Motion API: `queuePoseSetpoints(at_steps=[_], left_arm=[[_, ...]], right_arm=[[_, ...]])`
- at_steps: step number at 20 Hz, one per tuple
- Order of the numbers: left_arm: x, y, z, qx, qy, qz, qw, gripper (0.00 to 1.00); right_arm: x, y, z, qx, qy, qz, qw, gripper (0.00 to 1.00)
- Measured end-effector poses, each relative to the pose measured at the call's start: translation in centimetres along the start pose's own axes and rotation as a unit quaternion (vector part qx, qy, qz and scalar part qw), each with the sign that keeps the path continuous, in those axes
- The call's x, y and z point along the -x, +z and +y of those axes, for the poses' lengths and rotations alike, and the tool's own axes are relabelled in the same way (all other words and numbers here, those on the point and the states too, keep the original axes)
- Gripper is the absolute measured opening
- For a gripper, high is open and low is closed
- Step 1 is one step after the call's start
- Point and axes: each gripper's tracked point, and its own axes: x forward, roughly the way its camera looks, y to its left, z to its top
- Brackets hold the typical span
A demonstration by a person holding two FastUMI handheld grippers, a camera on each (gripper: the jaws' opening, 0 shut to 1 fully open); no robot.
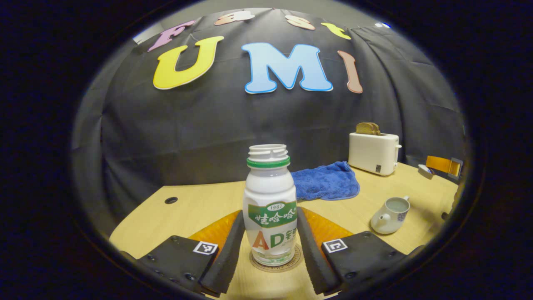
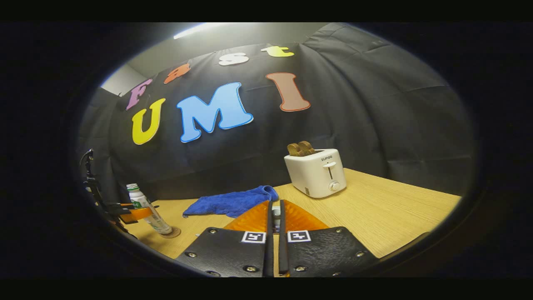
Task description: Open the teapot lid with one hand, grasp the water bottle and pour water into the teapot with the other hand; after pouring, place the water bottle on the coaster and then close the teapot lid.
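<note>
The white water bottle [image 1: 270, 208], capless with a green neck ring, stands upright on the round coaster [image 1: 275, 263]. My left gripper [image 1: 270, 216] is shut on it, one finger pressing each side. The white teapot [image 1: 389, 216] sits to the right with its lid off and water inside. In the right gripper view my right gripper [image 2: 275, 205] is shut on a small white piece, the teapot lid [image 2: 276, 213], mostly hidden between the fingers. That gripper [image 1: 443, 165] also hangs at the far right above the teapot. Far left in the right gripper view stand the bottle [image 2: 145, 206], the coaster [image 2: 171, 233] and my left gripper [image 2: 133, 213].
A blue towel [image 1: 327, 182] lies behind the bottle near the wall. A white toaster [image 1: 374, 153] with toast stands at the back right of the wooden table [image 1: 195, 208]. In the right gripper view the towel [image 2: 231, 202] and toaster [image 2: 316, 173] lie ahead.
</note>
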Motion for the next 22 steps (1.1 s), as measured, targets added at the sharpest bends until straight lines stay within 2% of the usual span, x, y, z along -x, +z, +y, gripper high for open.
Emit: queuePoseSetpoints(at_steps=[2, 4, 6, 9, 10, 11, 13, 15, 16, 17, 18, 22], left_arm=[[-0.2, -0.1, 0.3, 0.006, 0.002, -0.001, 1.000, 0.77], [-0.3, -0.3, 0.2, 0.010, 0.005, 0.003, 1.000, 0.81], [-0.4, -0.4, 0.1, 0.009, 0.007, 0.006, 1.000, 0.71], [-0.1, -0.3, -0.1, -0.002, 0.007, 0.005, 1.000, 0.85], [0.0, -0.3, -0.2, -0.005, 0.007, 0.005, 1.000, 0.87], [-0.2, -0.4, -0.1, -0.007, 0.009, 0.006, 1.000, 0.81], [-0.2, -0.7, -0.1, -0.008, 0.012, 0.012, 1.000, 0.83], [0.0, -1.0, 0.1, 0.000, 0.012, 0.014, 1.000, 0.92], [0.2, -0.9, 0.1, 0.005, 0.013, 0.012, 1.000, 0.91], [0.3, -0.8, 0.3, 0.008, 0.015, 0.010, 1.000, 0.91], [0.5, -0.7, 0.3, 0.009, 0.014, 0.007, 1.000, 0.88], [1.5, -0.1, 0.7, -0.001, 0.020, -0.004, 1.000, 0.88]], right_arm=[[0.0, 0.1, 0.0, 0.004, -0.001, -0.001, 1.000, 0.05], [0.1, 0.1, 0.2, 0.006, 0.000, -0.002, 1.000, 0.05], [0.0, 0.0, 0.3, 0.008, 0.002, -0.001, 1.000, 0.05], [0.0, -0.3, 0.5, 0.011, 0.004, 0.003, 1.000, 0.05], [0.0, -0.3, 0.7, 0.014, 0.006, 0.003, 1.000, 0.00], [0.0, -0.3, 0.8, 0.017, 0.006, 0.004, 1.000, 0.05], [-0.1, -0.5, 1.1, 0.022, 0.009, 0.004, 1.000, 0.05], [0.0, -0.7, 1.6, 0.026, 0.015, 0.005, 1.000, 0.05], [0.0, -0.6, 1.9, 0.030, 0.019, 0.004, 0.999, 0.00], [0.0, -0.7, 2.2, 0.033, 0.023, 0.003, 0.999, 0.05], [0.0, -0.7, 2.6, 0.035, 0.029, 0.003, 0.999, 0.05], [0.3, -1.0, 5.1, 0.042, 0.068, 0.002, 0.997, 0.05]])
